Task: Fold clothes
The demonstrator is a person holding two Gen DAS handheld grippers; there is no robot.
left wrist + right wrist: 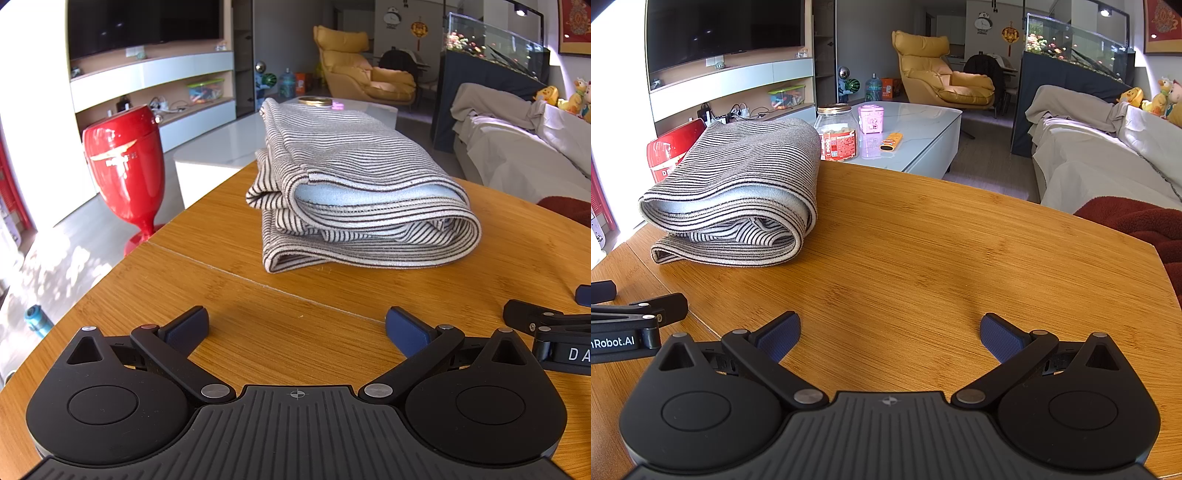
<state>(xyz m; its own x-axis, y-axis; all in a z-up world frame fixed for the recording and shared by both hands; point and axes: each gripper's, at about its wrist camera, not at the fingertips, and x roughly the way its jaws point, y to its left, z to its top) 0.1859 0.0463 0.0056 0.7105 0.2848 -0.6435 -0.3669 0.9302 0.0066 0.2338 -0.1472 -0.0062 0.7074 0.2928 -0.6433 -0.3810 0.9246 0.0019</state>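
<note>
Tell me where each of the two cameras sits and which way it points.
Left wrist: sits on the left gripper, low over the wooden table, facing the folded striped garment straight ahead; its own open fingers show, and the right gripper's finger at the right edge.
Right wrist: sits on the right gripper, facing bare table with the garment ahead on the left; its open fingers show, and the left gripper's finger at the left edge.
Shared: garment, table, yellow armchair, covered sofa.

Folded striped garment (354, 192) lies on wooden bench (258, 295); left tool (297, 328) gapes empty, well short of it.
</note>
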